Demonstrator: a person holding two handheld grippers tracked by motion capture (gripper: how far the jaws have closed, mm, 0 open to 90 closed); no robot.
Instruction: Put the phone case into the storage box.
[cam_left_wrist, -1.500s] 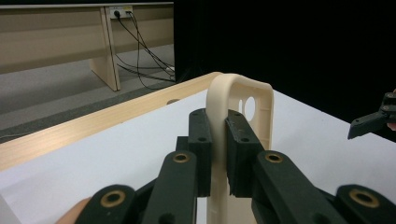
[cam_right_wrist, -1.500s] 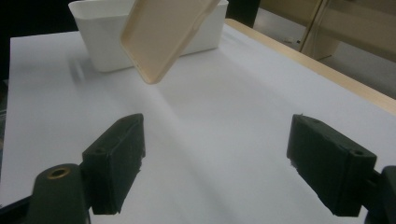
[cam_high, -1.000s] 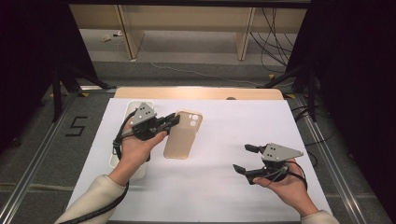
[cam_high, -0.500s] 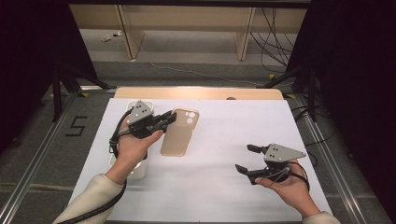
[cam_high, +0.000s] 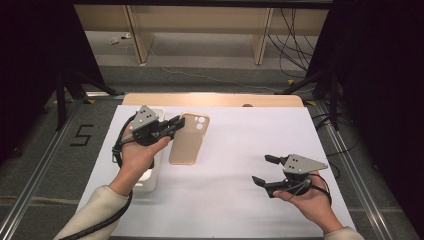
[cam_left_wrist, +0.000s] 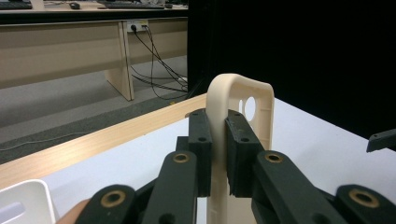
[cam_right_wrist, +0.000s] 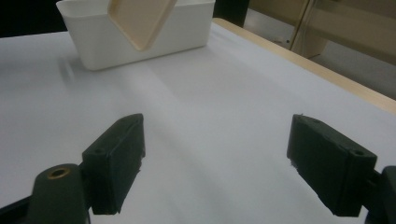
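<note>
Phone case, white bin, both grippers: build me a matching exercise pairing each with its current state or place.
Column one:
1. phone case
2. white bin
3. left gripper
4. right gripper

Column two:
A. jaws wide apart, holding nothing
B. stands on the white table cover
C. clamped on a beige edge
D. held up off the table

Pairs: 1-D, 2-B, 3-C, 4-A

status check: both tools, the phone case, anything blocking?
Left tool shut on phone case, case lifted off the table. Right tool open, empty, low over the white table. White bin beside left hand; nothing blocking.
</note>
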